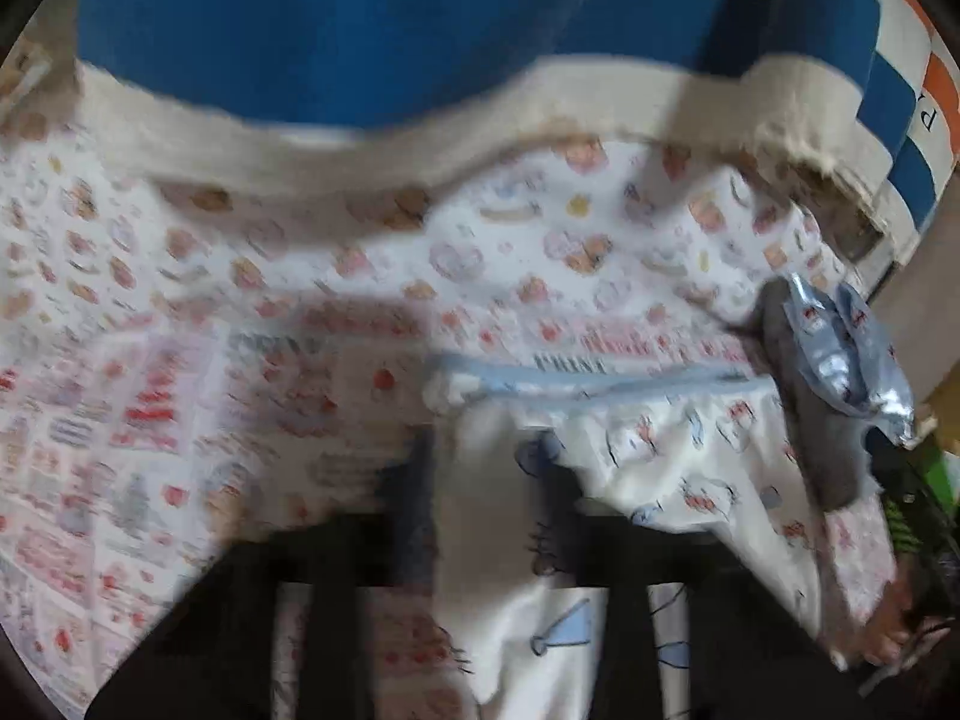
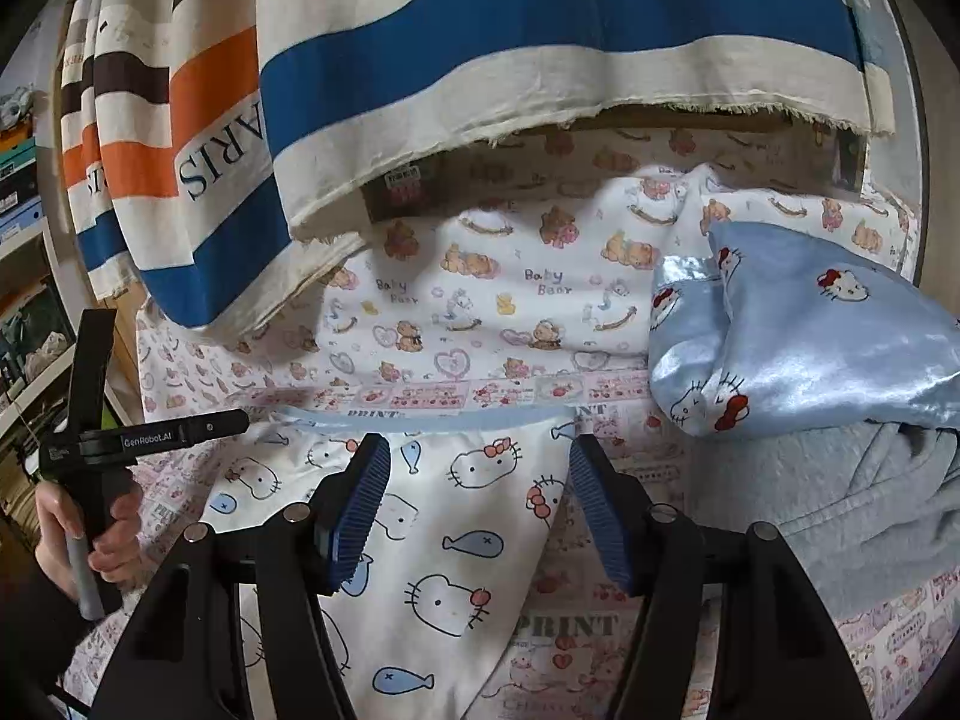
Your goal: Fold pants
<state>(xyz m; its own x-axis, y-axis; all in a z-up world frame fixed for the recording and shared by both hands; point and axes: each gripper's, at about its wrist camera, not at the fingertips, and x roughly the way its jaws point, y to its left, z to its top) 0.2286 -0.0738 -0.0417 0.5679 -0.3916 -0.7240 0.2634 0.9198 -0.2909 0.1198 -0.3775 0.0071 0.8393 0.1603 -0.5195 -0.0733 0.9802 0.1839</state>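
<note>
A bed covered with a white sheet printed in pink and red patchwork pictures (image 2: 600,630) fills both views. A cream curtain with broad blue, orange and brown stripes (image 2: 480,60) hangs over its far edge, and a white blanket printed with small teddy bears (image 2: 510,288) is bunched below the curtain. At the left of the right wrist view stand cluttered shelves (image 2: 24,180).

The white cotton pants printed with cat faces and blue fish, with a pale blue waistband (image 2: 444,516), lie flat on the sheet, waistband toward the curtain.

The right wrist view is sharp. It shows the right gripper (image 2: 474,510) with its jaws spread wide over the pants, holding nothing. It also shows a shiny pale blue satin pillow with cat faces (image 2: 810,330) on a grey fleece garment (image 2: 870,510), and the left gripper (image 2: 120,438) held in a bare hand (image 2: 90,528) at the left edge of the pants; whether its jaws are parted I cannot tell.

The left wrist view is blurred. There the pants (image 1: 660,456) cross between the left gripper's dark fingers (image 1: 336,612), though any grip is unclear.
</note>
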